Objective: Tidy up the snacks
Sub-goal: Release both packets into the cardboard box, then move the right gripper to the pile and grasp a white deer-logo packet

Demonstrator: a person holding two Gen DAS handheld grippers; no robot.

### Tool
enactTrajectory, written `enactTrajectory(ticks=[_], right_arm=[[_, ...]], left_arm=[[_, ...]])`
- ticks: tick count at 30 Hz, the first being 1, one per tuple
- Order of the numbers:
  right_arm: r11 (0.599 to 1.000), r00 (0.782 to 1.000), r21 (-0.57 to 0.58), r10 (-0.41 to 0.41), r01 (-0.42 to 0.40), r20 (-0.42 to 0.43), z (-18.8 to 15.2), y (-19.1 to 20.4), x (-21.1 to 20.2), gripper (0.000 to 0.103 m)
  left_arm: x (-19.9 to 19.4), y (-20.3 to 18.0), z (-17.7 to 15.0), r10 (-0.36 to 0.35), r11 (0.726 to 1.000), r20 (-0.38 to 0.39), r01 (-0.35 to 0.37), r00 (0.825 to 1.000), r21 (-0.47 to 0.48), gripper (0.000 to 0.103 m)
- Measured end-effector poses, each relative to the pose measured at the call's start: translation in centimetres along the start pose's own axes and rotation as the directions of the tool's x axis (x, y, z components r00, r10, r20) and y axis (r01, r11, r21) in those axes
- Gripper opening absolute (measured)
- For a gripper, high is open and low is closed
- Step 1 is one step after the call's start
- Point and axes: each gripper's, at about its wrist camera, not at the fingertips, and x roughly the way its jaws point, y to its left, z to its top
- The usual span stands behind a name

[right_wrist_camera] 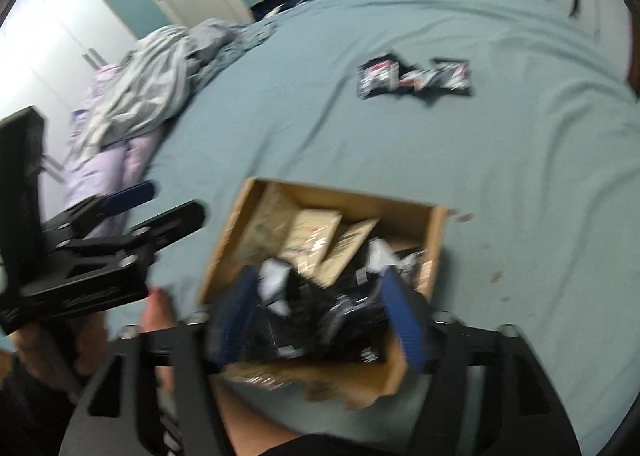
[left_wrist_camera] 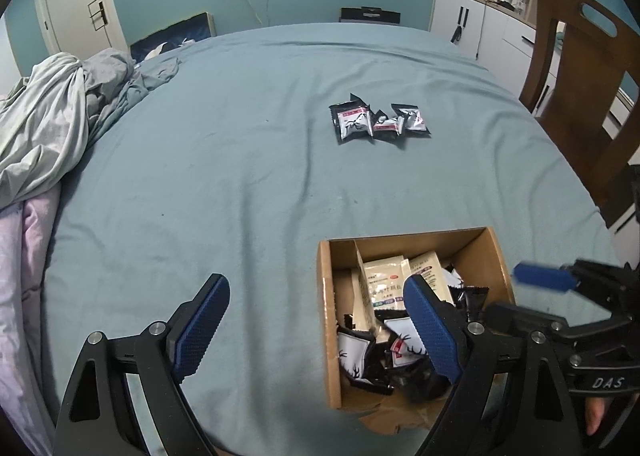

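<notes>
A brown cardboard box [left_wrist_camera: 326, 320] lies on the teal bed sheet, holding beige sachets [left_wrist_camera: 384, 280] and black-and-white snack packets [left_wrist_camera: 356, 356]. A few more black-and-white packets [left_wrist_camera: 378, 119] lie in a row farther up the bed; they also show in the right wrist view [right_wrist_camera: 416, 77]. My left gripper [left_wrist_camera: 316, 328] is open and empty, its right finger over the box's near part. My right gripper [right_wrist_camera: 320, 316] hangs open over the box [right_wrist_camera: 224, 240], just above the packets [right_wrist_camera: 276, 284]. That view is blurred.
Crumpled grey and lilac bedding [left_wrist_camera: 52, 127] is piled at the bed's left. A wooden chair [left_wrist_camera: 576, 87] stands at the right edge. White cabinets [left_wrist_camera: 476, 23] and a door [left_wrist_camera: 72, 3] line the far wall.
</notes>
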Motion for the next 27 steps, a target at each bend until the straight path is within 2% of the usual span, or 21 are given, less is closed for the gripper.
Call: enactTrajectory(ticks=[3, 6, 9, 11, 18, 23, 27], right_arm=[[0.996, 0.994, 0.001, -0.087, 0.087, 0.063, 0.9, -0.1, -0.6, 0.072], [0.982, 0.977, -0.009, -0.187, 0.189, 0.103, 1.9, -0.1, -1.0, 0.073], [0.948, 0.945, -0.045, -0.309, 0.315, 0.108, 3.1, 0.2, -0.8, 0.073], [0.929, 0.926, -0.048, -0.361, 0.367, 0.109, 3.6, 0.1, -0.6, 0.073], [0.931, 0.929, 0.005, -0.366, 0.366, 0.060, 6.2, -1.3, 1.2, 0.073], [0.953, 0.958, 0.101, -0.288, 0.286, 0.003, 9.1, -5.0, 3.1, 0.073], [0.953, 0.965, 0.152, -0.262, 0.263, -0.026, 12.3, -8.5, 5.2, 0.073]], left_arm=[[0.0, 0.2, 0.0, -0.001, 1.000, -0.004, 0.001, 1.000, -0.005, 0.090], [0.4, 0.3, 0.0, 0.001, 1.000, -0.014, -0.002, 1.000, -0.015, 0.090], [0.8, 0.4, 0.0, 0.013, 1.000, -0.029, -0.013, 1.000, -0.021, 0.090], [1.1, 0.5, 0.0, 0.021, 0.999, -0.038, -0.022, 0.999, -0.024, 0.090], [2.0, 0.6, 0.5, 0.027, 0.999, -0.064, -0.029, 0.998, -0.022, 0.090], [2.7, 0.4, 0.7, 0.001, 1.000, -0.085, -0.004, 0.996, -0.026, 0.090], [3.1, 0.3, 1.1, -0.010, 1.000, -0.085, 0.008, 0.996, -0.022, 0.090]])
